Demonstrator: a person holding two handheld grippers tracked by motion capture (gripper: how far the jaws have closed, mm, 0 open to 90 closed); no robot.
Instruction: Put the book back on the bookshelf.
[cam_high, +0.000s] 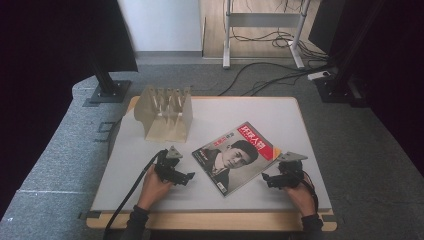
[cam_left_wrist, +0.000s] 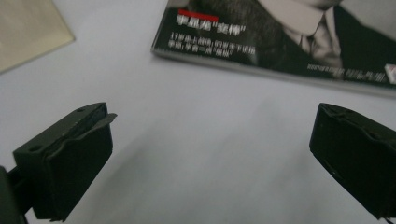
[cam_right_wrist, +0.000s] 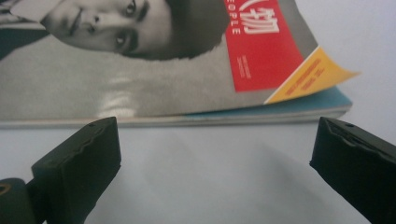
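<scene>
- Centrally, a magazine (cam_high: 236, 156) lies flat and face up on the white table (cam_high: 300, 125), turned at an angle, its red title block toward the far right corner.
- Left gripper (cam_high: 189, 176) rests low over the table just left of the magazine, held in the person's left hand (cam_high: 152, 189); its jaws stand wide apart with only bare tabletop between them, the magazine's near edge (cam_left_wrist: 261, 70) lying ahead of them.
- Right gripper (cam_high: 266, 179) sits just right of the magazine, held in the right hand (cam_high: 300, 194); its jaws are also spread wide, gripping nothing, and face the magazine's page edge (cam_right_wrist: 196, 119), where a yellow cover corner curls upward.
- Farther back on the left stands a beige slotted rack (cam_high: 165, 112), well apart from the magazine.
</scene>
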